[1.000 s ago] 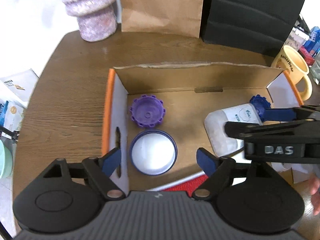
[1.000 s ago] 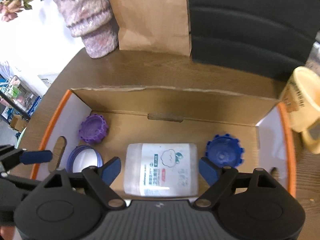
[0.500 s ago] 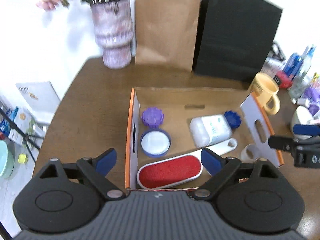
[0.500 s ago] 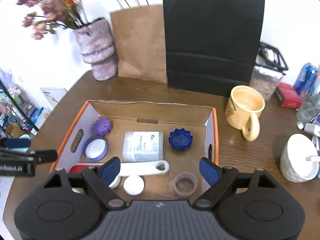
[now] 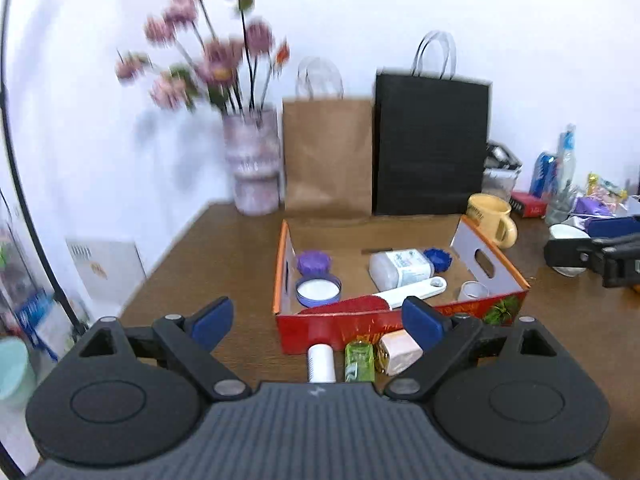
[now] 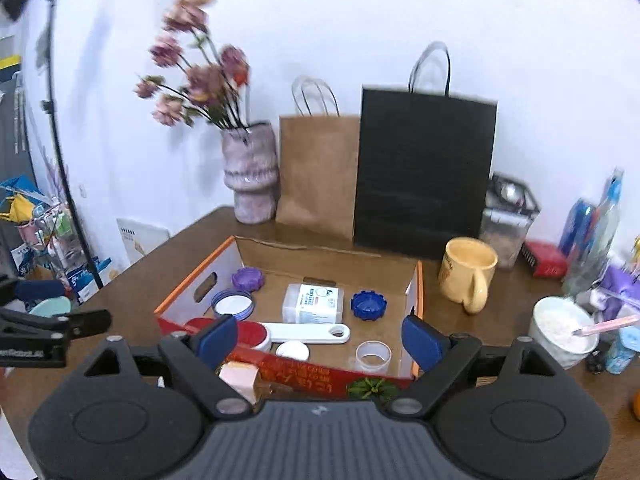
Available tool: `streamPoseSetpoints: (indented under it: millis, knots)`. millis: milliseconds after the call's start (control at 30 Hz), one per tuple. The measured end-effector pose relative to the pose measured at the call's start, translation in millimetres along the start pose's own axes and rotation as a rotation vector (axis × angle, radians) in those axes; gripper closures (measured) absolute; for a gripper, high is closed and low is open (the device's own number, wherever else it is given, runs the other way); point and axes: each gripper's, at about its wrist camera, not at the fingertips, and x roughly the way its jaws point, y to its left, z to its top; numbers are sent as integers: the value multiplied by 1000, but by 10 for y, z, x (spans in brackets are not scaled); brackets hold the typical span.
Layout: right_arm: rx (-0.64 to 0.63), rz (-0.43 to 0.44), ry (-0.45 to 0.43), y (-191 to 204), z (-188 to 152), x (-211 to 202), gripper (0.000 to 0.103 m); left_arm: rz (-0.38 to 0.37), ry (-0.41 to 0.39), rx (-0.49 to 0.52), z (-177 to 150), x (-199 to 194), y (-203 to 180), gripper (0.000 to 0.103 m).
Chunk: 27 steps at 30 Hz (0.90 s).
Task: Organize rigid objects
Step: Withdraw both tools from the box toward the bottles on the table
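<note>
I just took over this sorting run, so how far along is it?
Mostly done by the look of it: the cardboard box already holds the purple cap, blue cap, white bottle, lint brush and clear cup. Nothing is in hand: the left gripper and right gripper are both open and empty. Left outside, against the box front: a white tube, green bottle and pink block.

Box (image 6: 224,258): open cardboard, on the table.
Inside: purple cap (image 6: 248,278), blue cap (image 6: 369,305), white bottle (image 6: 313,303) lying flat, red-and-white brush (image 6: 280,332).
</note>
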Motion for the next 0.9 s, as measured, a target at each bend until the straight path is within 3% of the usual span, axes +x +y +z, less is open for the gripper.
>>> streamPoseSetpoints:
  millis: [67, 200, 467, 633, 767, 900]
  knots:
    - [-13, 25, -63, 110, -242, -273, 12, -19, -90, 1, -238, -323, 5, 4]
    - [-39, 38, -159, 331, -755, -772, 10, 22, -232, -49, -809, -969, 48, 2]
    - [98, 49, -258, 797, -1889, -1731, 4, 4, -325, -81, -1737, -1931, 151, 0]
    - [85, 50, -327, 995, -2388, -1957, 4, -38, -362, 118, -1964, -2079, -49, 0]
    - [104, 32, -301, 984, -2385, -1863, 4, -52, -326, 40, -1939, -2011, -48, 0]
    - [127, 28, -301, 950, -2412, -1818, 4, -50, -309, 27, -1944, -1945, -39, 0]
